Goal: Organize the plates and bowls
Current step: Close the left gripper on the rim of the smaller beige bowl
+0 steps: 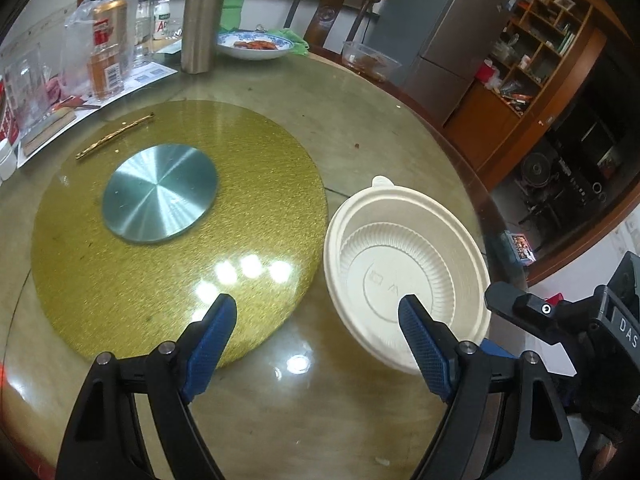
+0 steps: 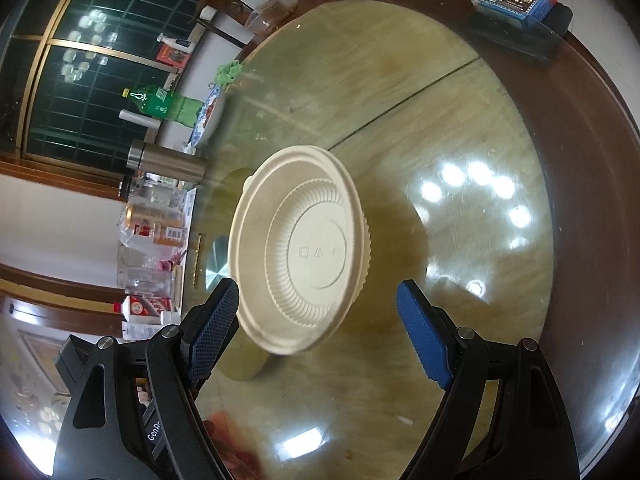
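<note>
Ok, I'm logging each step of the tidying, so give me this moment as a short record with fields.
surface: round glass-topped table
item to sort: cream disposable bowl, upright, empty
bowl position: on the glass, beside the gold turntable
left gripper: open, holding nothing
right gripper: open, bowl ahead between the fingers, not gripped
far side: blue-patterned plate with food, steel flask

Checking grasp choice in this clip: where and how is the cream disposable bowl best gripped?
Probably by its rim. The cream bowl sits upright and empty on the glass tabletop, its thin flanged lip exposed all round and far wider than the open right gripper. Come from the near edge, angled downward, one finger inside and one outside the wall.
</note>
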`<state>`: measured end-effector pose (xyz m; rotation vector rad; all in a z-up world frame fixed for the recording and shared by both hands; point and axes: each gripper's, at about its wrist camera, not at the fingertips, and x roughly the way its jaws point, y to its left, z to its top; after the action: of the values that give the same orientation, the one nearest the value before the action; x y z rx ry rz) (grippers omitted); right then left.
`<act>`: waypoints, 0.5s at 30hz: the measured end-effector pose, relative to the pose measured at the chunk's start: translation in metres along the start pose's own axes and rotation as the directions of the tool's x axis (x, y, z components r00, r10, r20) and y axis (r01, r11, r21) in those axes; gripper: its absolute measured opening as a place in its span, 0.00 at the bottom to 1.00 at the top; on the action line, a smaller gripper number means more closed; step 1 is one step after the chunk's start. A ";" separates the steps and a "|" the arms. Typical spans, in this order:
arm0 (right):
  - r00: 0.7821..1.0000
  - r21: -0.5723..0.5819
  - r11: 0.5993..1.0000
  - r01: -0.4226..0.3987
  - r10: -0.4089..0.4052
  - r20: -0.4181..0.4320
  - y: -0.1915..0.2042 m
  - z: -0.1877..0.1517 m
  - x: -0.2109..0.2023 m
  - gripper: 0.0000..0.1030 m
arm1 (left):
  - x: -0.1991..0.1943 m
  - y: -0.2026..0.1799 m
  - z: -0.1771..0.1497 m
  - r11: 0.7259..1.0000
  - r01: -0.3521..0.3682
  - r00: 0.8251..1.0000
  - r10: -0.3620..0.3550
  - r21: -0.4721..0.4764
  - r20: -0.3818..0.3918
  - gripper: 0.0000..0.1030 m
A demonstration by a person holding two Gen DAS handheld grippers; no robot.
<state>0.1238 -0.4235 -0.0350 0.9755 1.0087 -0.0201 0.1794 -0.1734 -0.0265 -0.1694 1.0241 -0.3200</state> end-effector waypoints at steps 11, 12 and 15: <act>0.997 -0.049 0.997 0.062 -0.060 0.039 0.002 0.010 0.005 0.58 | 0.017 -0.010 0.007 0.999 -0.040 0.999 0.040 0.004 0.022 0.81; 0.997 -0.055 0.996 0.070 -0.068 0.040 0.003 0.010 0.006 0.46 | 0.019 -0.012 0.007 0.999 -0.047 0.999 0.047 0.007 0.025 0.81; 0.995 -0.057 0.993 0.100 -0.098 0.031 0.001 0.011 0.013 0.28 | 0.027 -0.016 0.005 0.997 -0.074 0.997 0.074 0.033 0.018 0.79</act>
<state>0.1390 -0.4259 -0.0418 0.8688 1.0258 -0.0859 0.1938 -0.1975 -0.0411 -0.1036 1.0049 -0.2676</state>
